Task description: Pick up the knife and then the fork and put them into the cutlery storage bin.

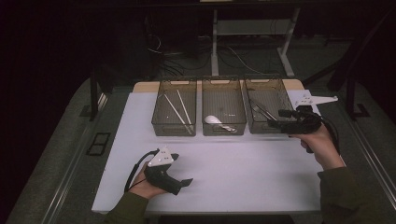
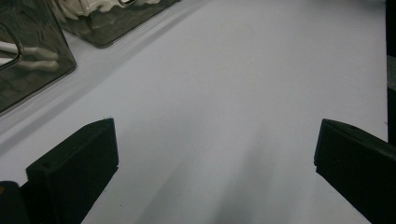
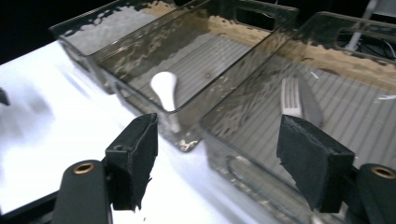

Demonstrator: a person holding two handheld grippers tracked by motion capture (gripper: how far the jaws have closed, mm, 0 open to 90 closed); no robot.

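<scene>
Your right gripper [image 1: 280, 119], jaws wide and empty, hangs at the near edge of the right bin [image 1: 273, 127], where the fork [image 3: 292, 98] lies. Your left gripper [image 1: 184, 183], also wide, rests on the table [image 1: 233, 168].

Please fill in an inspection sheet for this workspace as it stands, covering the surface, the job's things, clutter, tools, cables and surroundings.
Surface: white tabletop, bare in front of the bins.
Job's things: three smoky transparent plastic bins in a row; left bin holds pale chopsticks, middle bin a white spoon, right bin a silvery metal fork.
Clutter: nothing seen.
Tools: left tool open, low over bare table, holding nothing; right tool open at the right bin's near wall, nothing between its jaws.
Cables: black cable loops from the left tool; loose wires on the floor behind the table.
Surroundings: dark room, white desk legs beyond.
</scene>
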